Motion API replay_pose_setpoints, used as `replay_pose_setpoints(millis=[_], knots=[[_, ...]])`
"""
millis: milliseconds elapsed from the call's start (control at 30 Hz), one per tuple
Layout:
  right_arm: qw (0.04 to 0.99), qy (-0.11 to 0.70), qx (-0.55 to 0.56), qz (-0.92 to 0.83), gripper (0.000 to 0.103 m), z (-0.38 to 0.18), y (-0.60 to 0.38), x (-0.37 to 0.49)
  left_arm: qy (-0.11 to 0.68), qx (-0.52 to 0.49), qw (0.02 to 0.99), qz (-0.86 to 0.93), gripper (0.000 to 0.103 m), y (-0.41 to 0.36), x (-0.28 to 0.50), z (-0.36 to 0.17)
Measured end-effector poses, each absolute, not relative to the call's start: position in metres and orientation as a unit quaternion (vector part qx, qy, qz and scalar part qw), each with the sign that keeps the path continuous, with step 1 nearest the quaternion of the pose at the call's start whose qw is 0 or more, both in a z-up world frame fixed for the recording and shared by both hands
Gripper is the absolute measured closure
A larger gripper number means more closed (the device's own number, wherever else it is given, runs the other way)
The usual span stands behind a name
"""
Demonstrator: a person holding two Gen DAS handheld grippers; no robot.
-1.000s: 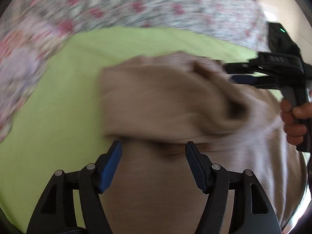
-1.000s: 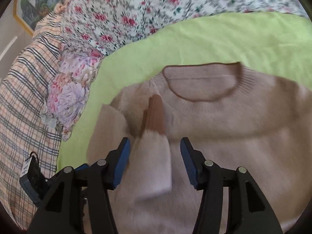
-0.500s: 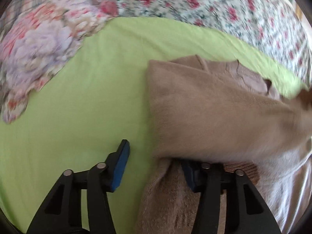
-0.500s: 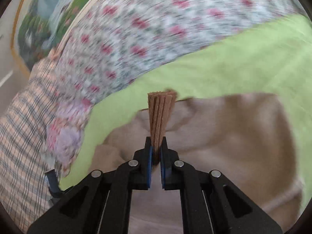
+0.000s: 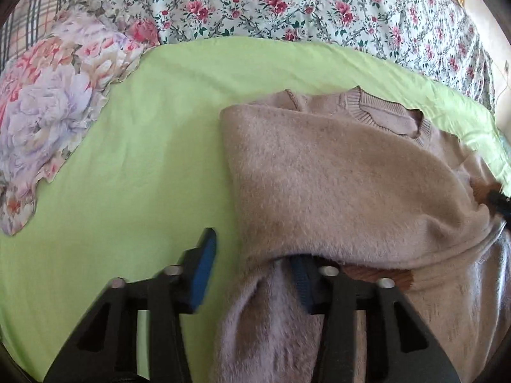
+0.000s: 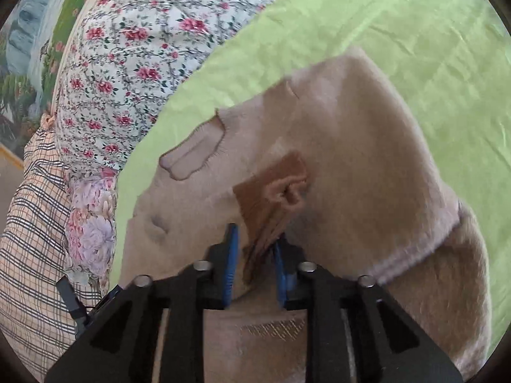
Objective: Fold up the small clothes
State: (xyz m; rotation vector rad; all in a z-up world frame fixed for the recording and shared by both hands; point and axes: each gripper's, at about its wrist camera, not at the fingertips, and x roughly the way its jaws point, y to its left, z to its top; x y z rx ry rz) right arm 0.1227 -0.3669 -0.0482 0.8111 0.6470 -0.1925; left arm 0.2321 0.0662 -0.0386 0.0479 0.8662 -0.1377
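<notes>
Fabric fills the left wrist view: a beige sweater (image 5: 335, 172) lies on the green sheet (image 5: 143, 146), its sleeve folded across the body. The left gripper (image 5: 252, 265) stands wide apart, gripping nothing; its left finger hangs over bare sheet, its right finger is tucked under the sleeve's edge. From the right wrist view, the right gripper (image 6: 254, 255) is partly parted, the brown ribbed cuff (image 6: 268, 191) lying loose between its fingers, over the sweater's chest beside the neckline (image 6: 194, 150). Floral bedding (image 6: 134, 48) borders the sheet.
</notes>
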Motion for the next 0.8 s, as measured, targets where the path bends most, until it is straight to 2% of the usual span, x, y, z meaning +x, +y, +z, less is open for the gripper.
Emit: replay_pose_setpoints(millis=[67,133,200,300,333,500,633,800], knots=[[0.901,0.225,0.362,-0.078,0.095,-0.016,-0.358,0.103,0.414,-0.007,0.908,-0.060,0.086,0.074,0.230,-0.035],[0.925,0.185,0.321,-0.088,0.095,0.005,-0.348,0.089,0.386,-0.015,0.922,-0.033,0.086,0.078,0.218,-0.028],[0.923,0.221,0.290,-0.121,0.095,-0.001,-0.344,0.090,0.374,-0.011,0.927,-0.015,0.086,0.076,0.210,-0.029],[0.899,0.288,0.294,-0.149,0.095,-0.036,-0.349,0.097,0.402,-0.001,0.916,-0.007,0.086,0.070,0.211,-0.041],[0.892,0.296,0.305,-0.152,0.095,-0.044,-0.352,0.095,0.408,0.000,0.913,-0.007,0.085,0.070,0.212,-0.044],[0.886,0.299,0.314,-0.163,0.095,-0.055,-0.361,0.085,0.420,0.004,0.907,-0.015,0.070,0.077,0.213,-0.046],[0.862,0.358,0.326,-0.150,0.095,-0.071,-0.365,0.093,0.424,-0.015,0.905,-0.020,0.070,0.084,0.212,-0.048],[0.859,0.352,0.306,-0.211,0.087,-0.051,-0.367,0.071,0.434,-0.046,0.900,-0.026,0.070,0.095,0.212,-0.046]])
